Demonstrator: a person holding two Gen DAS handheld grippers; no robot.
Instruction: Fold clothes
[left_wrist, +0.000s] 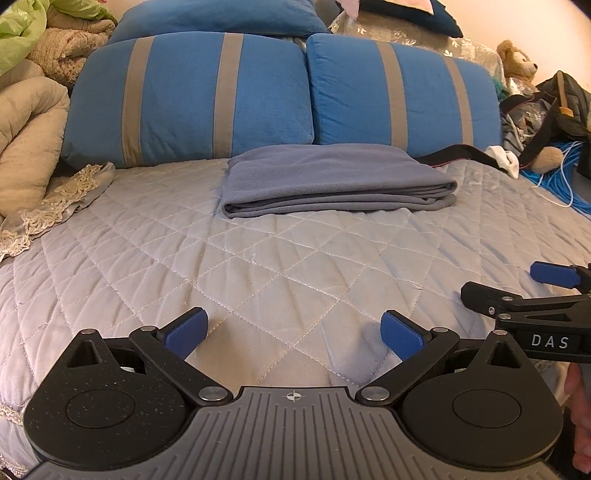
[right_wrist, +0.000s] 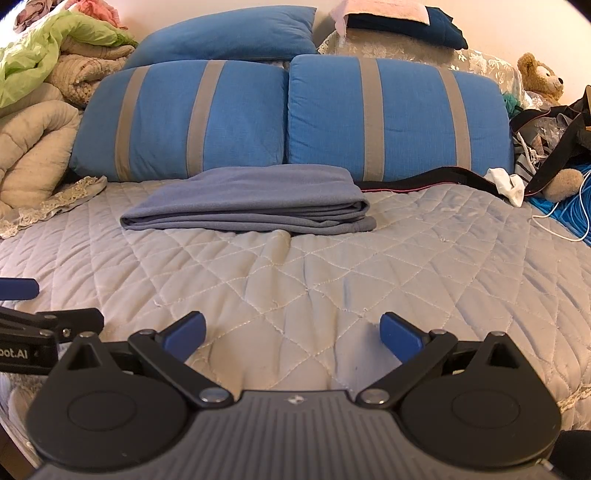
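A grey-blue garment (left_wrist: 332, 181) lies folded in a flat stack on the quilted bed, just in front of the striped pillows; the right wrist view shows it (right_wrist: 251, 203) left of centre. My left gripper (left_wrist: 293, 334) hovers open over the bare quilt, well short of the garment, with nothing between its blue pads. My right gripper (right_wrist: 293, 334) is open too, equally far back and empty. Each gripper shows at the edge of the other's view: the right one (left_wrist: 517, 295), the left one (right_wrist: 33, 306).
Two blue pillows with grey stripes (left_wrist: 192, 96) (left_wrist: 399, 92) stand behind the garment. Beige bedding (left_wrist: 29, 140) is heaped at left. At right lie a black strap (left_wrist: 458, 151), a white sock (left_wrist: 504, 157), blue cable (left_wrist: 557, 173), bags and a teddy bear (left_wrist: 515, 61). The grey quilt (left_wrist: 258, 266) stretches between grippers and garment.
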